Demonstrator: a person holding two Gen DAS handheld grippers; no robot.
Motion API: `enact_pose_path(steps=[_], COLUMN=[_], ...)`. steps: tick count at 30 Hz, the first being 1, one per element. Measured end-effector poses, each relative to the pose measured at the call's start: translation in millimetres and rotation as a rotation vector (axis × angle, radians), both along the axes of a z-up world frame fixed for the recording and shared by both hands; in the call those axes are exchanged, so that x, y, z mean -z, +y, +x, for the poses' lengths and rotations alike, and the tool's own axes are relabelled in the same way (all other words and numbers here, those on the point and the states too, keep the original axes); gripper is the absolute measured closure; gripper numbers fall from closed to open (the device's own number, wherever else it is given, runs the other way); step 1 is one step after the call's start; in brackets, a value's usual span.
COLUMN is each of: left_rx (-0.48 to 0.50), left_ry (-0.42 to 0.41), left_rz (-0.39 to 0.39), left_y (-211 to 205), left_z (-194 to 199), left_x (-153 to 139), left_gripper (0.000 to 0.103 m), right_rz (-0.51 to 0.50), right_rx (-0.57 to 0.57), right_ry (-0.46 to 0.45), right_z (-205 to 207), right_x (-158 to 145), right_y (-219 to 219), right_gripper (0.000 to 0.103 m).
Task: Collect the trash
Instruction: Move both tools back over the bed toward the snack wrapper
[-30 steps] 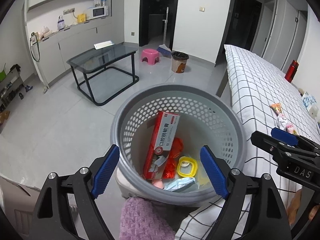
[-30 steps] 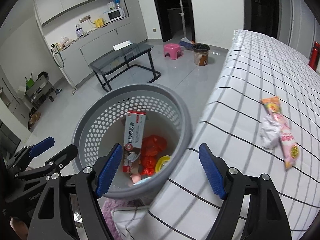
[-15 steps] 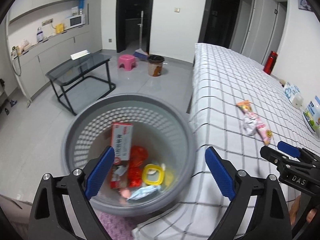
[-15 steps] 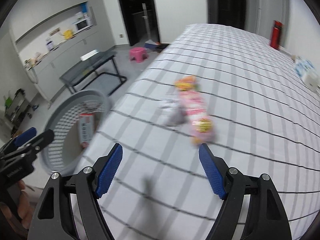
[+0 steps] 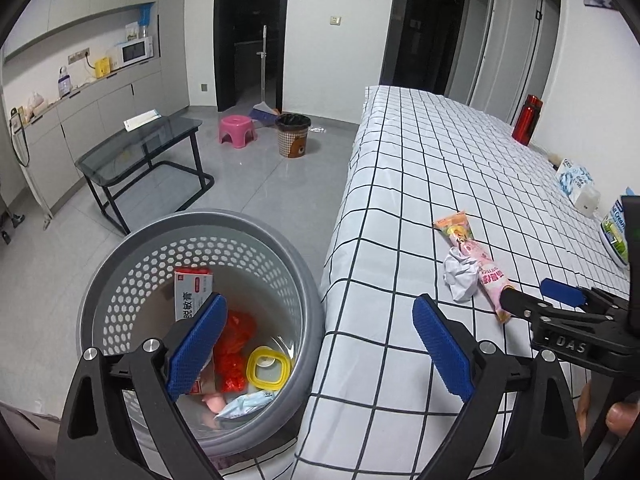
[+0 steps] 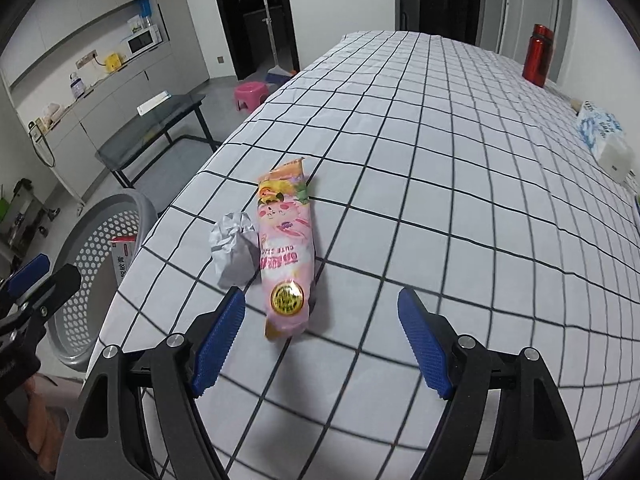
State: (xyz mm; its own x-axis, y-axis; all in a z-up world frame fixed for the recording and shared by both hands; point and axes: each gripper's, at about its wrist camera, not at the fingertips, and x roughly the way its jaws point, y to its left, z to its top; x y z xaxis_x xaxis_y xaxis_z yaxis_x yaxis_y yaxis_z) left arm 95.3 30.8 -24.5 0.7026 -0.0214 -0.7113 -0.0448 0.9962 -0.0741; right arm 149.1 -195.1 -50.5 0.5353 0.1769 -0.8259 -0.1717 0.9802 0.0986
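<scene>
A pink snack wrapper point(image 6: 285, 254) lies on the checked bed point(image 6: 440, 160), with a crumpled white paper ball point(image 6: 234, 248) touching its left side. My right gripper point(image 6: 320, 340) is open and empty, just short of the wrapper's near end. The grey perforated basket point(image 5: 120, 256) stands on the floor at the bed's left edge and holds a red-and-white box, red wrapping and a yellow lid. My left gripper point(image 5: 316, 348) is open and empty, over the basket's right rim. The wrapper point(image 5: 476, 258) and paper ball point(image 5: 460, 276) also show in the left wrist view.
A red bottle point(image 6: 538, 56) and a tissue pack point(image 6: 604, 136) sit at the bed's far right. A carton point(image 5: 616, 228) stands at the bed's right edge. On the floor are a glass table point(image 5: 140, 152), a pink stool point(image 5: 238, 130) and a small bin point(image 5: 294, 140).
My right gripper has swung right from over the basket to the wrapper on the bed. My left gripper has shifted right, from centred over the basket to its right rim.
</scene>
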Motion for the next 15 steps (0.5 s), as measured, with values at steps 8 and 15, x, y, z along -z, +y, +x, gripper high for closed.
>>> enact_pose_path(steps=[8, 15], left_rx=[0.002, 0.005], left_ry=[0.019, 0.029], left_rz=[0.012, 0.017], left_y=[-4, -8], left_z=[3, 7], left_x=[4, 6], left_gripper=[0.011, 0.011], right_rz=[-0.063, -0.076], right_rx=[-0.016, -0.031], right_ry=[-0.003, -0.009], right_z=[18, 20], right_x=[8, 12], right_y=[11, 15], right_gripper=[0.028, 0.045])
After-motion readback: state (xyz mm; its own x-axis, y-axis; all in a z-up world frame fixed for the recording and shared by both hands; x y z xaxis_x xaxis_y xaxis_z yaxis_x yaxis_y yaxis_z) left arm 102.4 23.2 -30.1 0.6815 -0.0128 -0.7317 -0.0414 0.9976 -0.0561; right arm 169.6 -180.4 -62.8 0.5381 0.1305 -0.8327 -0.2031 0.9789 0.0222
